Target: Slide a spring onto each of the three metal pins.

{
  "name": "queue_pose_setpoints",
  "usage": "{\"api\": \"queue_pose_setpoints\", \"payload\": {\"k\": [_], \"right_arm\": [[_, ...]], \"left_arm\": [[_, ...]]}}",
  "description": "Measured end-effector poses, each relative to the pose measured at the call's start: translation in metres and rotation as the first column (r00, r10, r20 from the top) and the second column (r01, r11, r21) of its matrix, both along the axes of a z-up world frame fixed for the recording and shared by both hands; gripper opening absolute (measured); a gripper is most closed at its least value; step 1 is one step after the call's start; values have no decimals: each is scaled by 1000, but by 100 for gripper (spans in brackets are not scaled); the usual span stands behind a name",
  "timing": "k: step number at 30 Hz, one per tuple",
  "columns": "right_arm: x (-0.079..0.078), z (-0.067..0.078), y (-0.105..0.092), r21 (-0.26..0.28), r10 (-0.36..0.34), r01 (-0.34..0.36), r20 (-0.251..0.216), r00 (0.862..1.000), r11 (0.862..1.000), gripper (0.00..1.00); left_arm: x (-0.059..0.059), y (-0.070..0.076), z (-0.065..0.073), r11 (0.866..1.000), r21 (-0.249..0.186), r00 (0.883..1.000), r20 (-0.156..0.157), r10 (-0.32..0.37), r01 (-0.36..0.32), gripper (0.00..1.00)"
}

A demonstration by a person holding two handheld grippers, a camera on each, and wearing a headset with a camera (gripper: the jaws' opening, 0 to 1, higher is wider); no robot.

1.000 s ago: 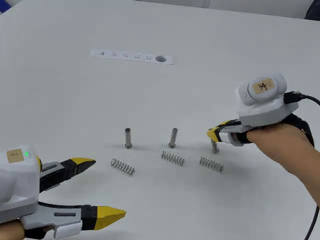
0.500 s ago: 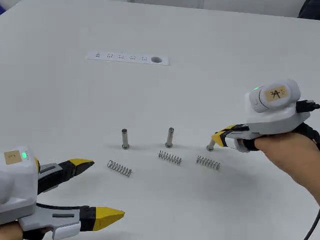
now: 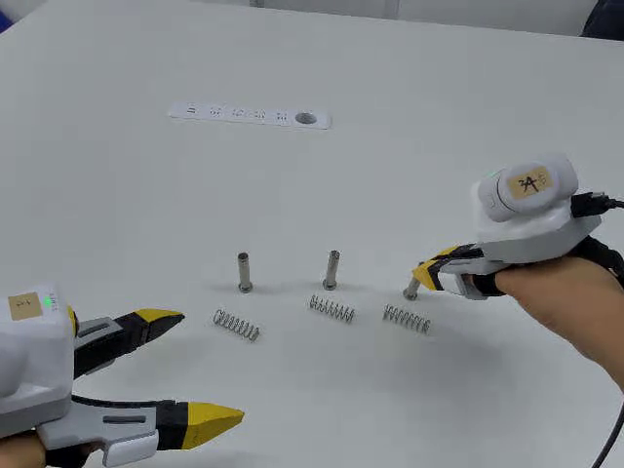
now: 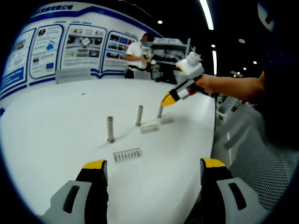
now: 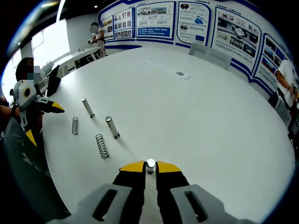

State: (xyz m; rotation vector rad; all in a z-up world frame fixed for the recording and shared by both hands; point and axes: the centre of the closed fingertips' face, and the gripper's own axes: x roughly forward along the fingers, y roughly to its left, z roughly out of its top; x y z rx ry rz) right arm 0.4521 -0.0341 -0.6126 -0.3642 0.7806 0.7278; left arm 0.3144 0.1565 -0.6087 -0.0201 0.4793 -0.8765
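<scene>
Big white table (image 3: 439,78), and most of it is open: a broad bare stretch runs from the row of parts up to the flat socket strip (image 3: 249,115) set into the top, well apart from everything else. In the left gripper view the table's edge falls away on the right side of the picture, with a mesh chair beyond it.

The left gripper (image 3: 210,366) hangs over the near-left part of the table. Its yellow-tipped jaws are wide apart with nothing between them, and there is free surface on every side of it.

The right gripper (image 3: 421,275) reaches in from the right, jaws together and clamped on the top of the right pin (image 3: 412,289). That pin leans toward the gripper. I cannot tell whether its foot touches the table.

The other two pins stand upright in the same row: the middle pin (image 3: 332,269) and the left pin (image 3: 244,272), well apart, with clear gaps between them.

The three springs lie flat just in front of the pins, one near each: the left spring (image 3: 237,325), the middle spring (image 3: 331,309) and the right spring (image 3: 407,319). None of them is on a pin or touching one. The right spring lies just below the clamped jaws.
</scene>
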Motion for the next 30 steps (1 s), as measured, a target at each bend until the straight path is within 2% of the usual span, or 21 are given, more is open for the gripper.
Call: {"api": "queue_pose_setpoints", "payload": {"k": [8,14,19,24,30], "right_arm": [[-1,2,-6,5,-2,2,13,1000,1000,12],[-11,3,-13,7,1,-1,14,1000,1000,12],[-25,-4,-10,-4,56,-56,0,998,998,14],[-30,-9,-3,-3,106,-106,-17,994,994,14],[-35,-10,11,-15,196,-196,-30,980,980,14]], "left_arm": [[0,-1,1,1000,-1,1000,2,-2,2,83],[-1,-1,2,1000,-2,1000,3,-4,4,83],[-1,-2,1,1000,-2,1000,2,-7,7,83],[-1,-3,2,1000,1,1000,3,-12,12,83],[-1,-3,2,1000,3,1000,3,-14,14,82]]}}
